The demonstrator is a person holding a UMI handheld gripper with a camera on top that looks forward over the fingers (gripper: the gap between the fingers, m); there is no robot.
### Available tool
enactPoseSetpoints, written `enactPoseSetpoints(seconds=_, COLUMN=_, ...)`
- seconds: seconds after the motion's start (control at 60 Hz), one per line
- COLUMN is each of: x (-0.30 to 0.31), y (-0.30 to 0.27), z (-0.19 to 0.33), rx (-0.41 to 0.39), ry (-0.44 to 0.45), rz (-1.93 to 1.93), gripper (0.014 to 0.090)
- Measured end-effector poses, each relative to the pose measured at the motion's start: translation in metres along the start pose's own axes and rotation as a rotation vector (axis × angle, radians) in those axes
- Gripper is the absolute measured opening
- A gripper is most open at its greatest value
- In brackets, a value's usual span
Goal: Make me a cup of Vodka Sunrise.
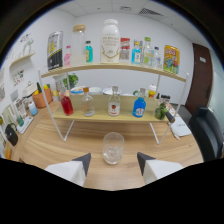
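Gripper (113,162) fingers spread; clear empty-looking glass (113,147) upright on wooden table (60,142), between fingertips, untouched.

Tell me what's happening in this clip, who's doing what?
A person is holding a handheld gripper over a wooden table. Its fingers are open and grip nothing. An empty-looking clear glass stands on the table just ahead, in line with the gap. Beyond it, bottles on a two-level shelf sit untouched, including a red bottle and a blue bottle.
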Motion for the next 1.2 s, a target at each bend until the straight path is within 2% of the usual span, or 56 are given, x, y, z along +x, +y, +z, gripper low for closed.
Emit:
enactPoseSetpoints(seconds=0.317, x=-0.006, y=0.02, z=-0.022, rx=0.0, ry=0.04, rz=0.012, gripper=0.0855)
enactPoseSetpoints(seconds=0.5, x=-0.061, y=0.035, z=-0.03, rx=0.04, ry=-0.024, rz=0.038, gripper=0.0852)
enactPoseSetpoints(seconds=0.583, x=-0.093, y=0.023, z=-0.026, rx=0.095, ry=-0.055, rz=0.042, gripper=0.0853)
enactPoseSetpoints(seconds=0.833, x=-0.15, y=-0.056, z=0.026, rx=0.282, ry=-0.078, rz=0.065, gripper=0.0863)
enactPoseSetpoints(seconds=1.017, x=-0.166, y=-0.101, z=0.08, rx=0.33, ry=-0.068, rz=0.04, gripper=0.0862)
enactPoseSetpoints(seconds=1.1, x=-0.171, y=-0.113, z=0.106, rx=0.343, ry=-0.063, rz=0.038, gripper=0.0826)
enactPoseSetpoints(seconds=1.2, x=-0.174, y=-0.122, z=0.131, rx=0.34, ry=-0.065, rz=0.026, gripper=0.0727)
